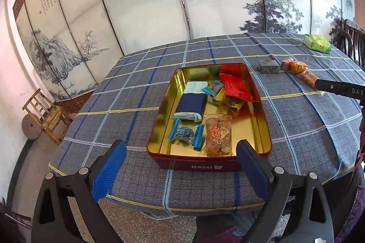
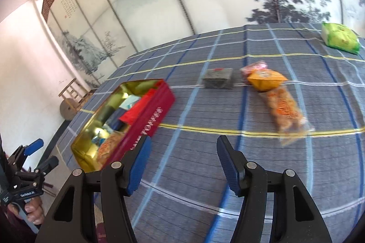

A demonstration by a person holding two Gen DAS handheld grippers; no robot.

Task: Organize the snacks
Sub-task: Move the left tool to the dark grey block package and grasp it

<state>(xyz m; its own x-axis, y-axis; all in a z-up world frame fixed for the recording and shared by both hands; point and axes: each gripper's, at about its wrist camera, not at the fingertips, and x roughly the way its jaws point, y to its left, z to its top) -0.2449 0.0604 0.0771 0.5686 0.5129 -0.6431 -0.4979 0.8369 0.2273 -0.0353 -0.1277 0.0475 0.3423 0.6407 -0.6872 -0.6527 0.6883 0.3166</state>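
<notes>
Both jaws gape empty near snack tin [image 1: 262,126].

Left wrist cam sat low at the near table edge, angled down and forward between its own two blue pads [image 1: 109,171], facing the painted screen [image 1: 141,3]. The red tin [image 1: 203,166] lay close and centred, just past the fingertips.

Right wrist cam looked from further right, also tilted down and forward, frame rolled and motion-blurred. The tin [image 2: 146,115] fell at its left, close; the loose snack packets [image 2: 282,110] lay ahead at mid range.

Shared: tin, checked tablecloth [image 1: 228,53], grey block [image 1: 268,66], orange packet [image 1: 297,66], green pack [image 1: 317,43], screen, wooden chair [image 1: 45,114]. Each cam caught the other gripper at its frame edge.
</notes>
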